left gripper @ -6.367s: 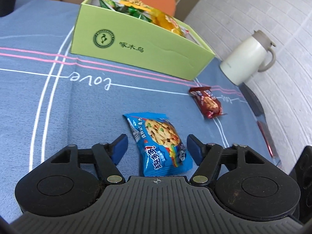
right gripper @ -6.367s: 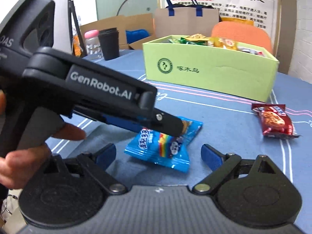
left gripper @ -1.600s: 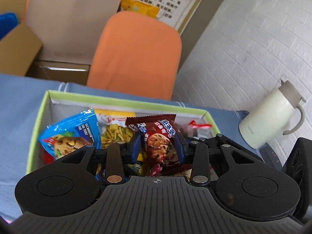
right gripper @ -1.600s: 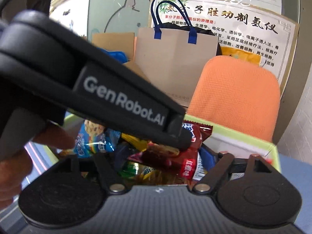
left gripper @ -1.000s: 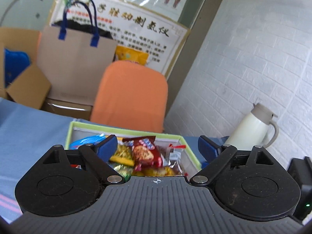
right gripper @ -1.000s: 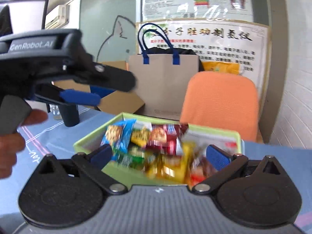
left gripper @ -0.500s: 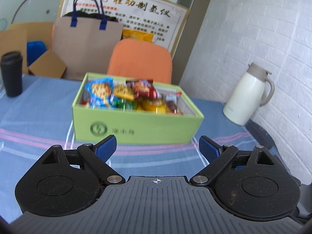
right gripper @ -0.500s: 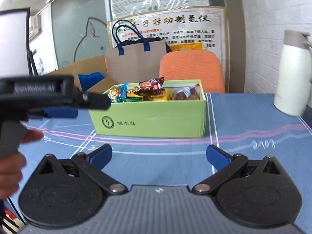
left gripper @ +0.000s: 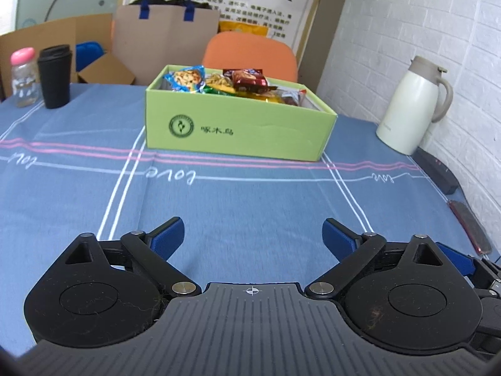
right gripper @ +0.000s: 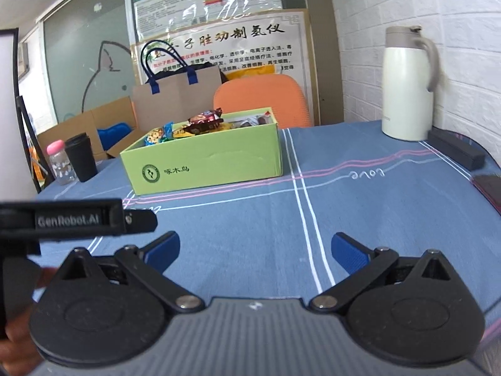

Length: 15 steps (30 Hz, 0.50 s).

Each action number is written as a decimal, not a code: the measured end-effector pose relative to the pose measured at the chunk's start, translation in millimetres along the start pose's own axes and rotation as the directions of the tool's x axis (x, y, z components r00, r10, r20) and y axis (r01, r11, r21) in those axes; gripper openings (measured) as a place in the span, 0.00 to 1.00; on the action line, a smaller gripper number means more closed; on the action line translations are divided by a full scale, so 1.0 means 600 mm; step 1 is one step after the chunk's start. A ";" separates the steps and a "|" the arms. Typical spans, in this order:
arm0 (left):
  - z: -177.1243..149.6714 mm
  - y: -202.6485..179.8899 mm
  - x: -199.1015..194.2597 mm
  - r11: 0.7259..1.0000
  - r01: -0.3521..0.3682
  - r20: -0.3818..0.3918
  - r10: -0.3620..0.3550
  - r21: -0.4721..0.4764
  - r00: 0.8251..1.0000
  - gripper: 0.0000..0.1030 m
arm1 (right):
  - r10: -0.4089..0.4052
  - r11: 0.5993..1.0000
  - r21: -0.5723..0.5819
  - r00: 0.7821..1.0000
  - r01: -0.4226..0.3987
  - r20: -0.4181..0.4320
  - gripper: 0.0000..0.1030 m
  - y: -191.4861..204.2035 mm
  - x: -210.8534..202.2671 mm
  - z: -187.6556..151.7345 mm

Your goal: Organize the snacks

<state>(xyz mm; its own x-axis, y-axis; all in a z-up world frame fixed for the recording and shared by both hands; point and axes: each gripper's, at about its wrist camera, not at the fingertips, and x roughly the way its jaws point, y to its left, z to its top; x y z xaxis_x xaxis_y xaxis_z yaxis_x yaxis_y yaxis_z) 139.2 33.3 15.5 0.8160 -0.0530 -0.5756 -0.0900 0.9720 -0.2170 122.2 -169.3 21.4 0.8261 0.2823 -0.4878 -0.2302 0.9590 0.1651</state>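
Note:
A green cardboard box stands on the blue tablecloth, filled with snack packets. A blue cookie packet and a dark red cookie packet lie on top of the pile. My left gripper is open and empty, held low over the cloth well in front of the box. My right gripper is open and empty too, also well back from the box. The left gripper's body shows at the left of the right wrist view.
A white thermos jug stands at the right by the brick wall. A black cup and a pink-capped jar stand at the far left. A dark bar and a red phone lie near the right table edge. An orange chair is behind the box.
Both grippers have pulled back from the box and dropped lower, so the box looks smaller. The dark red packet held earlier by the left gripper now lies in the box.

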 end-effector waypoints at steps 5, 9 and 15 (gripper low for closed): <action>-0.034 -0.012 -0.029 1.000 0.006 0.011 -0.007 0.030 1.000 0.83 | -0.046 0.999 0.026 0.999 0.045 0.010 0.99 0.008 -0.042 -0.028; -0.060 -0.027 -0.067 0.998 0.006 0.046 -0.009 0.070 0.999 0.83 | -0.095 0.995 0.029 0.994 0.093 0.058 0.99 0.010 -0.094 -0.056; -0.100 -0.066 -0.124 0.989 0.027 0.081 -0.039 0.146 0.996 0.83 | -0.182 0.982 0.070 0.979 0.176 0.087 0.99 -0.014 -0.163 -0.092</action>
<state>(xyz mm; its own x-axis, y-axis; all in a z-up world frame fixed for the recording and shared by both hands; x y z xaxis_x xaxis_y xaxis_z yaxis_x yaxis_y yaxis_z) 47.8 -14.9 19.7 0.8625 -0.0719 -0.5009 0.0159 0.9932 -0.1152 14.8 -203.8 20.4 0.8959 0.1000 -0.4329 -0.0446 0.9897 0.1364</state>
